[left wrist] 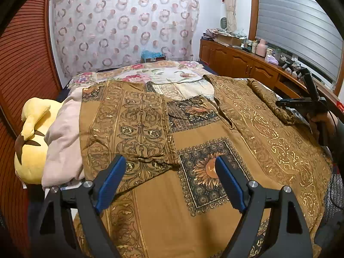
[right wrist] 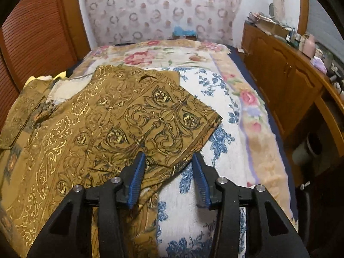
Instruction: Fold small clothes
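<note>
The left gripper [left wrist: 172, 185] hovers low over the bed [left wrist: 163, 73], pointing straight ahead along the mattress, its blue-padded jaws spread wide with nothing between them. Just ahead of and under the jaws lies the brown patterned shirt [left wrist: 215, 129], spread flat; a sleeve reaches up to the left pad, and a sunflower square on the cloth sits between the two pads.

The right gripper [right wrist: 169, 172] is tipped downward at the shirt's [right wrist: 107, 129] other side. Its jaws stand open, less wide than the left ones. A folded-over sleeve lies directly ahead of them, its hem corner reaching into the gap; the left pad rests at or just above the cloth, and I cannot tell whether it touches. To the right of the jaws is a white blanket with blue flowers [right wrist: 215, 133].

Seen from the left wrist, the right gripper [left wrist: 301, 104] is held level at the shirt's far right edge, a hand [left wrist: 320, 122] gripping its handle. A yellow plush toy [left wrist: 32, 137] lies far left of the left jaws.
</note>
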`<state>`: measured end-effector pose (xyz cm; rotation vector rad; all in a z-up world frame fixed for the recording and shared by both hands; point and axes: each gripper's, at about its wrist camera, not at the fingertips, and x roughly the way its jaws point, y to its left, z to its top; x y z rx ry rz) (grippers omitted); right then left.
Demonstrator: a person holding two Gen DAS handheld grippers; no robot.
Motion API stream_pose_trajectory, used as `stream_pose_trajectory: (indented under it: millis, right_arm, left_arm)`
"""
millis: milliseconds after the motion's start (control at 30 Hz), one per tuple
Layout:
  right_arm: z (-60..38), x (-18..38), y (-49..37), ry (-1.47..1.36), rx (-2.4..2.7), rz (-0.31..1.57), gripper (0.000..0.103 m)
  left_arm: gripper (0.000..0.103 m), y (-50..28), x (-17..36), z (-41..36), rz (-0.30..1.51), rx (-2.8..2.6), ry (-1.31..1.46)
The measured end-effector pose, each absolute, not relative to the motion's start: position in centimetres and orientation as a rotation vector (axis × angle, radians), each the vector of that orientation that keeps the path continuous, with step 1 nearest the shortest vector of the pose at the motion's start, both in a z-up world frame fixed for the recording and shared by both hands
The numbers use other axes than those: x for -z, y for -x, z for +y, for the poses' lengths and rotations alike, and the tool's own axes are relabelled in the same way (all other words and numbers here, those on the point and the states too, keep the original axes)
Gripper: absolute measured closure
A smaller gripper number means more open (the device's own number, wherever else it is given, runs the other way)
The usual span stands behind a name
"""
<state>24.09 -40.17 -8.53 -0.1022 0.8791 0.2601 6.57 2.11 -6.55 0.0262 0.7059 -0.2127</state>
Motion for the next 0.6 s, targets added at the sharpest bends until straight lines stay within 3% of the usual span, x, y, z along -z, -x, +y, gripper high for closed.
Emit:
stream_pose_trajectory:
  millis: [100,133,600]
  right_arm:
    - [-39.7,8.3,-24.2,0.116,-0.291,0.872,0.092]
    - [-39.6,8.1,-24.2,0.123,-0.292,0.860,0.096]
    - [-33.3,3.7,-23.3,0.186,-0.396,0.706,0.097]
  left_arm:
    - [0.018,-6.4,6.7,2.0,0.707,0.213,-0.026]
    - [0.018,-6.4,6.7,2.0,0.707,0.208,-0.034]
    - [0.018,-5.9,6.4,2.2,0.688,0.195,-0.020]
